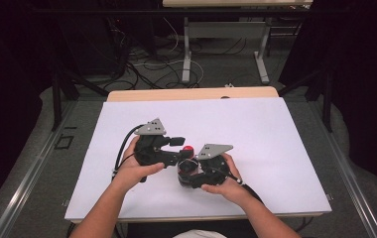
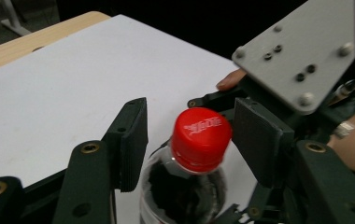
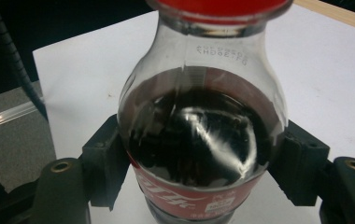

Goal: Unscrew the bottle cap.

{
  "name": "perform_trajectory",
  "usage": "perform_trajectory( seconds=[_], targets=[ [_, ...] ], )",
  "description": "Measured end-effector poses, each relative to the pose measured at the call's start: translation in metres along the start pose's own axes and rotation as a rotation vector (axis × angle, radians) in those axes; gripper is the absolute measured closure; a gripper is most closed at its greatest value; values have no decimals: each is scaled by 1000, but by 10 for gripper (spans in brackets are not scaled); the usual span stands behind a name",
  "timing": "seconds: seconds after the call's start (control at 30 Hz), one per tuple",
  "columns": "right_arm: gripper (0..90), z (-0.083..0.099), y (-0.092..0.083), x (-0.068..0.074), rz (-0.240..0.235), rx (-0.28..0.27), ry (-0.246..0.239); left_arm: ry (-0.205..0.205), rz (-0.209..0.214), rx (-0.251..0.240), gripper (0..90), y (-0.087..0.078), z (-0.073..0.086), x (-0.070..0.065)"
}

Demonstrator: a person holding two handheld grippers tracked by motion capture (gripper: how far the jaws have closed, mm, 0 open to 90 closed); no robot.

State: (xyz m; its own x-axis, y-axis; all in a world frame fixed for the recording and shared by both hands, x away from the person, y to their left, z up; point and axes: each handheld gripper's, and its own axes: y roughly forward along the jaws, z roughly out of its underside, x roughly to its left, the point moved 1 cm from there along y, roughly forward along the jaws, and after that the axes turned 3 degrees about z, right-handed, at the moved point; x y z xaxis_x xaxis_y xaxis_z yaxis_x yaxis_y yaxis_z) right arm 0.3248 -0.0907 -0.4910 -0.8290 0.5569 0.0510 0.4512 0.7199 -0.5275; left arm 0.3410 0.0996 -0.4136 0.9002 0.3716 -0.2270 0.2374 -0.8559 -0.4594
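The right gripper [image 3: 199,154] clamps a cola bottle [image 3: 199,135] on the tabletop [image 1: 276,148], while the left gripper [image 2: 189,135] stands spread around its red cap [image 2: 201,137], seemingly not yet unscrewed.

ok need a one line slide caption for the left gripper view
Left gripper open around the red cap of a cola bottle, right gripper close behind.

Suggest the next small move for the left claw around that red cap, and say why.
Probably close the left claw on the red cap: its jaws stand open on either side of the cap, while the right claw already grips the cola bottle body.
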Motion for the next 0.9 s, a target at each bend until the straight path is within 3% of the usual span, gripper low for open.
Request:
perform_trajectory(
  seconds=[0.13, 0.33, 0.4, 0.43, 0.47, 0.6, 0.63, 0.67, 0.77, 0.83, 0.87, 0.9],
  targets=[
    [293, 1, 2, 1, -5, 2, -29, 3, 13, -11, 530, 3, 2, 1],
    [294, 1, 2, 1, 16, -1, -16, 7, 4, -18, 610, 9, 1, -1],
    [294, 1, 1, 1, 24, 1, -1, 8, -64, -26, 613, 11, -1, -7],
    [294, 1, 1, 1, 24, 1, -1, 8, -64, -26, 614, 11, -1, -7],
    [295, 1, 1, 0, 39, 4, 4, -8, -123, -26, 614, 13, -2, -13],
    [294, 2, 1, 0, 68, 5, -3, -66, -255, -31, 615, 19, -3, -26],
    [294, 2, 2, 0, 75, 5, -1, -66, -255, -31, 616, 19, -3, -26],
    [294, 2, 2, 0, 79, 6, 0, -79, -302, -36, 615, 22, -3, -31],
    [294, 2, 3, 0, 83, 2, -7, -76, -305, -28, 605, 23, -4, -32],
    [293, 2, 1, -1, 76, 3, -2, -41, -209, -66, 502, 17, -5, -28],
    [294, 2, 1, -2, 66, 8, 5, -41, -209, -66, 481, 17, -5, -28],
    [294, 2, 0, -2, 70, -3, 13, -40, -175, -76, 476, 10, -7, -25]
  ],
)
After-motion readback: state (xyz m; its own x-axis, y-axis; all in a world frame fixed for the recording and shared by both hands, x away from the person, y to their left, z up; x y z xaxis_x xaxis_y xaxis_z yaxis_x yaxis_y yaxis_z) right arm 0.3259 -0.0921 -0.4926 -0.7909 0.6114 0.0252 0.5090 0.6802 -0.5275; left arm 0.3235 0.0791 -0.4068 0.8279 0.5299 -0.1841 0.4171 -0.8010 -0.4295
